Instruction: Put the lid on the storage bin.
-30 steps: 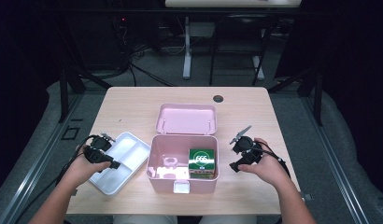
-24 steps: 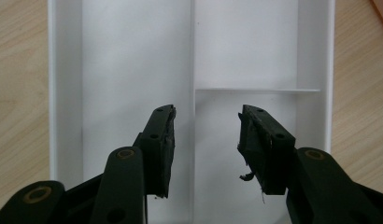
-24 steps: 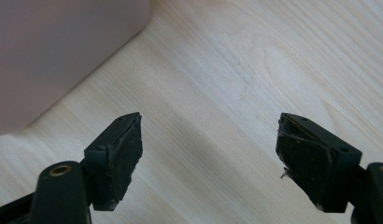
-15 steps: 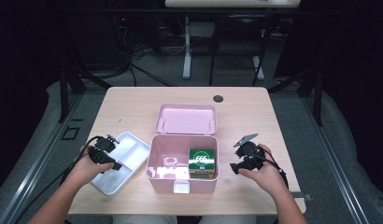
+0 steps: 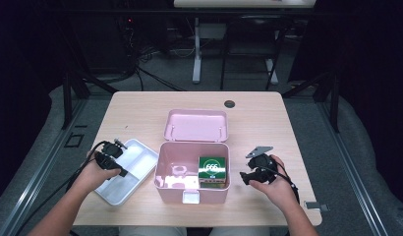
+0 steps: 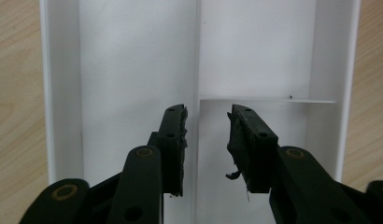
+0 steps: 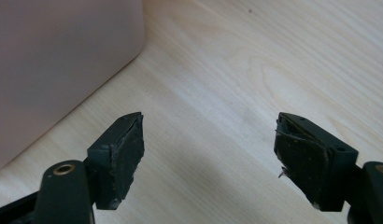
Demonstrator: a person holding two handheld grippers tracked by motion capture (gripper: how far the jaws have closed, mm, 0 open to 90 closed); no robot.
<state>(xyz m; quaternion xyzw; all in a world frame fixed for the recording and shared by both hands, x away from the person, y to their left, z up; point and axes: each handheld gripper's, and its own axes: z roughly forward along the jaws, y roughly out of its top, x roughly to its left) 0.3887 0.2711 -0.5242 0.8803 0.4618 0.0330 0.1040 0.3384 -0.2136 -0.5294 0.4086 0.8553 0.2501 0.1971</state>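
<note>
Both claws over the wooden table, nothing gripped

Our left gripper (image 6: 206, 140), jaws just closing but parted, straddles the divider of the white tray (image 5: 125, 169) beneath it. Our right gripper (image 7: 210, 154) stands wide over bare table (image 5: 268, 123), the pink box (image 5: 192, 172) just to its left. Beyond lie grey floor and dark stands.

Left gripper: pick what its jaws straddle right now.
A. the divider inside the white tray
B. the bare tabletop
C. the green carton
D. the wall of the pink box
A. In the left gripper view, the left gripper hangs over the white tray, one jaw on each side of the tray's divider, with the pads not yet pressing on it.
</note>
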